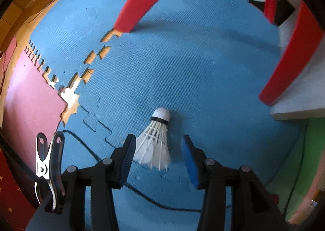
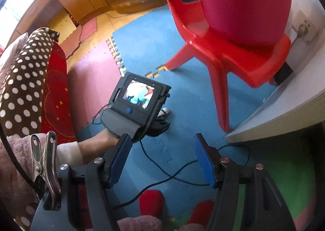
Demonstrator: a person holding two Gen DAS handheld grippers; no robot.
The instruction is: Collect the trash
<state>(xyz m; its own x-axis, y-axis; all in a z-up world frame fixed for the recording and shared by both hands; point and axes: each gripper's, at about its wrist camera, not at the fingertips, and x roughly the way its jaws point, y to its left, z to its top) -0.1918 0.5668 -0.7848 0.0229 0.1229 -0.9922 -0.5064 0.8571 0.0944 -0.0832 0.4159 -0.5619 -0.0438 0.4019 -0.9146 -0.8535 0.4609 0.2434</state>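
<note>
Where the left wrist camera looks straight down, a white shuttlecock [image 1: 157, 141] lies on its side on the blue foam mat [image 1: 182, 58], cork tip pointing away, feather skirt spread between the two pads of the left gripper [image 1: 158, 149]; the jaws stand apart and neither pad presses on it, though the left one sits just beside the feathers. It should be very light, with a brittle, springy skirt that would crush under a hard squeeze, so the firmer neck near the black band looks like the better place to pinch. From the right wrist camera, the right gripper [image 2: 162, 157] hangs released and empty, while the shuttlecock's cork peeks from under the left device near the red chair [image 2: 233, 48].
</note>
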